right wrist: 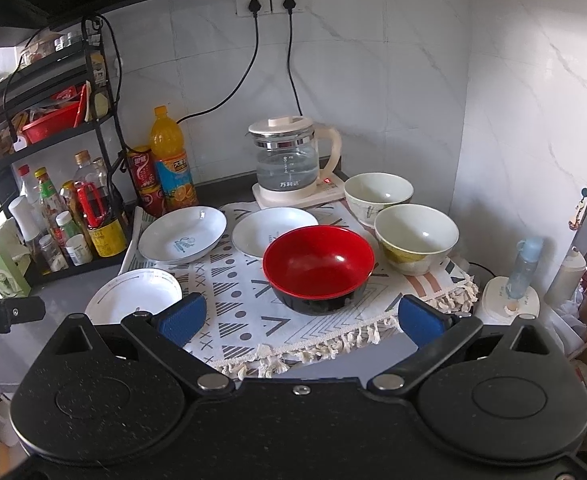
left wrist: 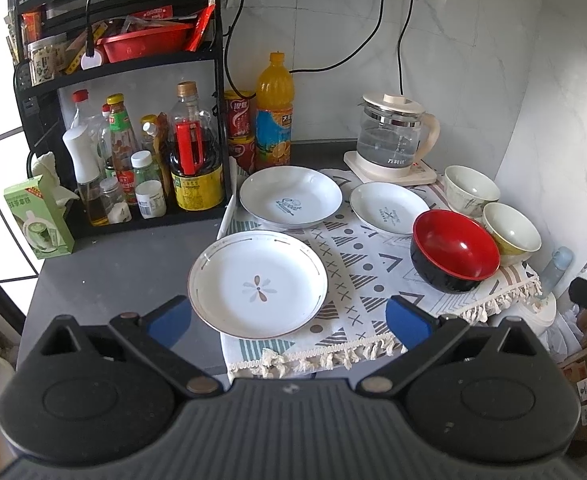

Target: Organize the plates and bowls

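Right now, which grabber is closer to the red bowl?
Right. The right gripper is open just in front of the red bowl. The left gripper is open off to the bowl's left, in front of the flower plate.

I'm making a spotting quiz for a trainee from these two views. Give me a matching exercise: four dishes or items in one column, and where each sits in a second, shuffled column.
Things:
1. white plate with a flower motif
2. red-and-black bowl
3. glass kettle with a cream lid
4. orange juice bottle

Places:
A. at the back, on a cream base under the wall sockets
B. nearest the open left gripper, overhanging the cloth's left edge
C. beside the red cans, next to the black rack
D. in front of the two pale bowls

Pairs: 1-B, 2-D, 3-A, 4-C
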`<state>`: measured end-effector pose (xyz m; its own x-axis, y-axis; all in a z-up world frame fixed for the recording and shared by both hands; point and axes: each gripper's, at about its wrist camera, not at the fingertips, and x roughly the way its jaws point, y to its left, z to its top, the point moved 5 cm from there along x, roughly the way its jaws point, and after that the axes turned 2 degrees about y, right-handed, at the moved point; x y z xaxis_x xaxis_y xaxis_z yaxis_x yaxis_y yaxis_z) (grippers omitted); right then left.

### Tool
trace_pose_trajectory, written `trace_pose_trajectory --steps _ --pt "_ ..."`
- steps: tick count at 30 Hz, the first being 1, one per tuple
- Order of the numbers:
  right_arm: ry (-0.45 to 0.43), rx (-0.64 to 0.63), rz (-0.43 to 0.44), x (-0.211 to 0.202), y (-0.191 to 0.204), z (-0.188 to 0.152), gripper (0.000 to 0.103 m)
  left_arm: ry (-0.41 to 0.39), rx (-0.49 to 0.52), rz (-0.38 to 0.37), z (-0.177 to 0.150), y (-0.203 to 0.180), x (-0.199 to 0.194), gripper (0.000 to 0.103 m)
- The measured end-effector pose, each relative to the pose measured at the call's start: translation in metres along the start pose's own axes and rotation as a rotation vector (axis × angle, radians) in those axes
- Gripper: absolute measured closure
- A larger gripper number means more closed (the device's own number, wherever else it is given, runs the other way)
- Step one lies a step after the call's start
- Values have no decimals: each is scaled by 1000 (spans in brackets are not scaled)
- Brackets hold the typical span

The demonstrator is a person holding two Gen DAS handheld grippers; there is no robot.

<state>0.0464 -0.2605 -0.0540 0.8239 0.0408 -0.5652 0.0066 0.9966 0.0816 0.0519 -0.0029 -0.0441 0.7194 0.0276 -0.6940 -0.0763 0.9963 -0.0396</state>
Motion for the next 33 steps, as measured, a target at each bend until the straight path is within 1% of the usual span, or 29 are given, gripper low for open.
trace_pose_trajectory --steps 13,24,33 --pt "-2 -17 -11 -4 0 -1 0 -5 6 -4 0 -4 -4 0" --pt "-12 -27 -11 -12 1 1 0 -8 -12 0 -2 -2 -14 0" --pt "0 -42 -10 -11 4 0 0 -3 -18 2 -1 -4 -13 0"
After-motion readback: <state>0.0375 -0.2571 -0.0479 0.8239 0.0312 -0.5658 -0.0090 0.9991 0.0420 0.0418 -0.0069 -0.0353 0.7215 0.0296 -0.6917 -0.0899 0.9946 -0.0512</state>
